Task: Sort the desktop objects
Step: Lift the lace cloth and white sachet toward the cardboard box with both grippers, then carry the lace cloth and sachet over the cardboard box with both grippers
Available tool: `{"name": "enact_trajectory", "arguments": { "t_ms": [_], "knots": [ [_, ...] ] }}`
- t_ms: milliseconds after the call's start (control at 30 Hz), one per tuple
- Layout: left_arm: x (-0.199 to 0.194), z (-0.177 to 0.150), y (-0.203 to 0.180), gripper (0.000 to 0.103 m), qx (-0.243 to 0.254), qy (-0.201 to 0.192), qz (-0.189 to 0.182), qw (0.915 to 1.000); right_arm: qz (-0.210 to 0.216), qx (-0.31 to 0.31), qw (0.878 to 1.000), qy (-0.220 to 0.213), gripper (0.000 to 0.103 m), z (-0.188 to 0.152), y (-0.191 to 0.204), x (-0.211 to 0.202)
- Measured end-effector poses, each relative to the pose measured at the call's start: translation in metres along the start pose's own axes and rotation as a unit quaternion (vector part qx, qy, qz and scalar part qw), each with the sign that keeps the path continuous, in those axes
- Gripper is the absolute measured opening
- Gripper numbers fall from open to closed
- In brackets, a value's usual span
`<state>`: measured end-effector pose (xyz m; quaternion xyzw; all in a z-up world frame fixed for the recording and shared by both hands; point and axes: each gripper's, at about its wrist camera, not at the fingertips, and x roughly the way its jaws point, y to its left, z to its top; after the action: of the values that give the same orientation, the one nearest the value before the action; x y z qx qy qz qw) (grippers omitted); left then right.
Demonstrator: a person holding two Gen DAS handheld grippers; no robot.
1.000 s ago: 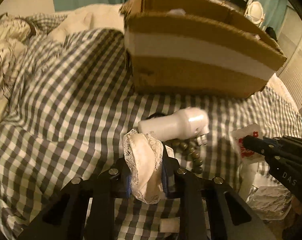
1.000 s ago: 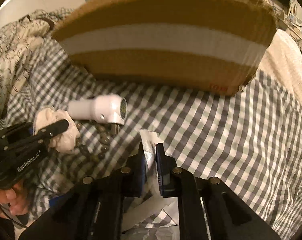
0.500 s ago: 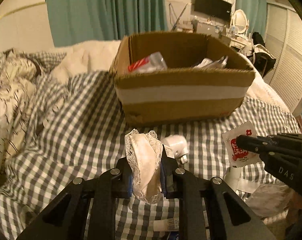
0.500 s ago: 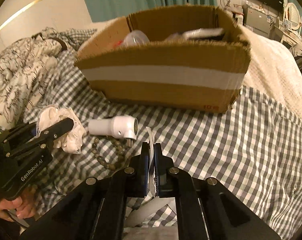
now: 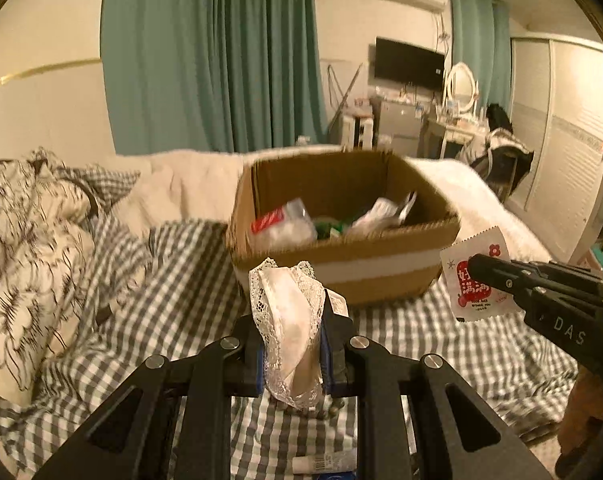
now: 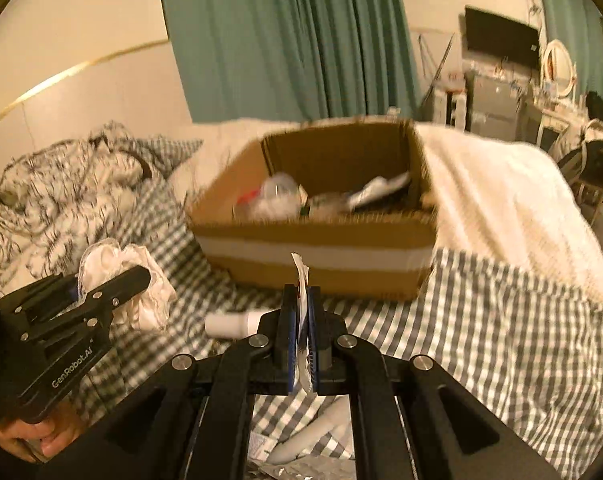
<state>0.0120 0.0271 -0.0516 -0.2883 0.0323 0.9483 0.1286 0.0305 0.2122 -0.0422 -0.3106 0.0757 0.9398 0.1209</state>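
Observation:
My left gripper (image 5: 291,332) is shut on a white lace cloth (image 5: 287,320), held above the checked bed cover; the cloth also shows in the right wrist view (image 6: 141,280). My right gripper (image 6: 300,320) is shut on a thin white packet with red print (image 6: 301,280), which the left wrist view shows face-on (image 5: 475,276). An open cardboard box (image 5: 341,268) with a white band stands ahead of both grippers and holds a plastic bottle (image 5: 285,222) and wrappers. Both grippers are short of the box's near wall.
A white cylindrical device (image 6: 233,324) lies on the checked cover (image 6: 501,340) below the grippers. A white tube and foil wrappers (image 6: 313,440) lie nearer me. A patterned duvet (image 5: 25,260) is at the left and a cream blanket (image 6: 501,200) at the right.
Both grippers have risen and pulled back with their loads. The box now shows from above, with its contents in view, and the white device has dropped below the left view.

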Motion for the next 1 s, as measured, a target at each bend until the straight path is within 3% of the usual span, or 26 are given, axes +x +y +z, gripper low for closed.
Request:
{"name": "enact_trajectory", "arguments": {
  "t_ms": [333,500,867,1000],
  "knots": [
    [-0.035,0.039,-0.002,0.020,-0.003,-0.063,0.002,0.9980,0.012,-0.030,0.997,-0.069,0.004,0.026,0.024,-0.042],
    [-0.045,0.056,-0.010,0.020,0.012,-0.088,0.022,0.9959,0.012,-0.035,0.993,-0.112,0.004,0.044,0.031,-0.068],
    [-0.045,0.098,-0.008,0.020,0.008,-0.119,0.011,0.9928,0.009,-0.042,0.984,-0.173,0.004,0.086,0.035,-0.094],
    [-0.027,0.111,-0.014,0.020,0.017,-0.103,0.004,0.9945,-0.003,-0.042,0.983,-0.180,0.004,0.104,0.032,-0.088]
  ]
}}
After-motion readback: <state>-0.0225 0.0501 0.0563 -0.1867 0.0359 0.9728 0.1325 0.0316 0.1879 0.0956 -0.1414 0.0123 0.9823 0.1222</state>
